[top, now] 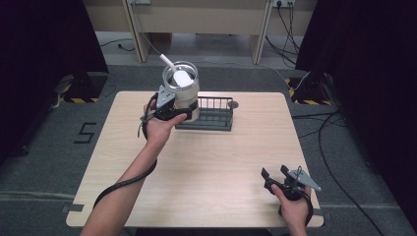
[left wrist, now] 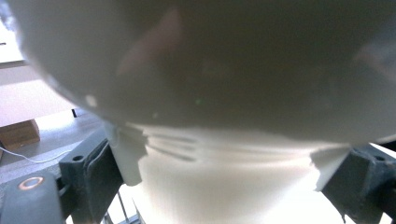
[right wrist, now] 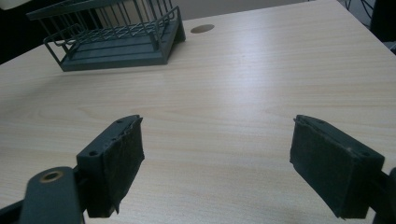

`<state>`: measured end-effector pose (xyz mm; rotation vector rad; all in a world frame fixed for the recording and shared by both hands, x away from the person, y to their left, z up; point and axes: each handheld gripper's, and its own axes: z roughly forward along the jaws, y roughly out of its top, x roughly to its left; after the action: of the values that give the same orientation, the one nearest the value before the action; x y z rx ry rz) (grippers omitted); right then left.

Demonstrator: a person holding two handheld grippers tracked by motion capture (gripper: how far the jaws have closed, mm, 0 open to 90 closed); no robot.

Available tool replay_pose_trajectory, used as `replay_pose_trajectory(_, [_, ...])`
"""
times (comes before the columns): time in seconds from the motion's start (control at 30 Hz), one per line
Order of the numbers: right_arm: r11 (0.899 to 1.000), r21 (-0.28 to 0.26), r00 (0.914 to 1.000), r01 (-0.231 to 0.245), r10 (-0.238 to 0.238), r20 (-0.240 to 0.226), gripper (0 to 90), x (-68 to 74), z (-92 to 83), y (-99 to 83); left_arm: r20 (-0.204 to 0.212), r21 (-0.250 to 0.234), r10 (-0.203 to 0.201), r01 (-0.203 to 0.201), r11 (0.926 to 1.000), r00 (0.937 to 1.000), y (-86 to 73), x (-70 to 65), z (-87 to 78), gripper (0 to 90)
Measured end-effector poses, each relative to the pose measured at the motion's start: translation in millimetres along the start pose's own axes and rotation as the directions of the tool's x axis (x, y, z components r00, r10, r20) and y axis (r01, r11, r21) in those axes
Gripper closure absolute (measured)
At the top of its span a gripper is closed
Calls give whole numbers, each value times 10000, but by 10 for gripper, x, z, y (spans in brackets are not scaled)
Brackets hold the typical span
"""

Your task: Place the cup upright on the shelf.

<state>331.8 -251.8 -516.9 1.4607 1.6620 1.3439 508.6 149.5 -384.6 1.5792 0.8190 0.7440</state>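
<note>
Nearest the person, at the table's (top: 206, 162) near right corner, the right gripper (top: 278, 175) rests low over the wood with its jaws spread wide and nothing between them; in the right gripper view the two black pads (right wrist: 119, 154) stand well apart over bare tabletop. Farther off in that view sits a dark wire rack (right wrist: 112, 39), and just beyond the rack's right end a round cable hole (right wrist: 202, 28) is set in the table surface. In the high view the rack (top: 211, 115) stands near the table's far edge, about midway across. Just to the rack's left, the left gripper (top: 169, 105) holds a white tumbler (top: 183, 91) upright, lifted above the table, its jaws closed around the lower body of the cup. The tumbler has a clear lid and a white straw (top: 166, 61) leaning up and to the left from its top. In the left gripper view the white tumbler wall (left wrist: 224, 186) is squeezed between the two pads (left wrist: 100, 163) at either side, with its wider upper part looming close overhead.
</note>
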Motion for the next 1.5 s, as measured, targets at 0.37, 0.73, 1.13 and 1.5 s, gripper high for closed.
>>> replay_pose_trajectory(0.37, [9996, -61, 9996, 264, -264, 19, 188, 23, -4, -4, 45, 7, 98, -98, 10000, 9999, 78, -54, 210, 105])
replay_pose_trajectory(0.73, [9997, -81, 9998, 212, -212, 9, 188, 15, -6, -4, 66, -17, 18, -18, 10000, 10000, 126, -80, 375, 105])
replay_pose_trajectory(1.13, [10000, -69, 10000, 59, -59, -46, 187, 8, -4, -4, 8, 5, 3, -3, 10000, 10000, 187, -64, 499, 105])
replay_pose_trajectory(1.5, [9999, -82, 10000, 85, -85, -49, 187, 6, -2, -4, -146, 143, -90, 92, 9999, 9999, 207, 7, 600, 105])
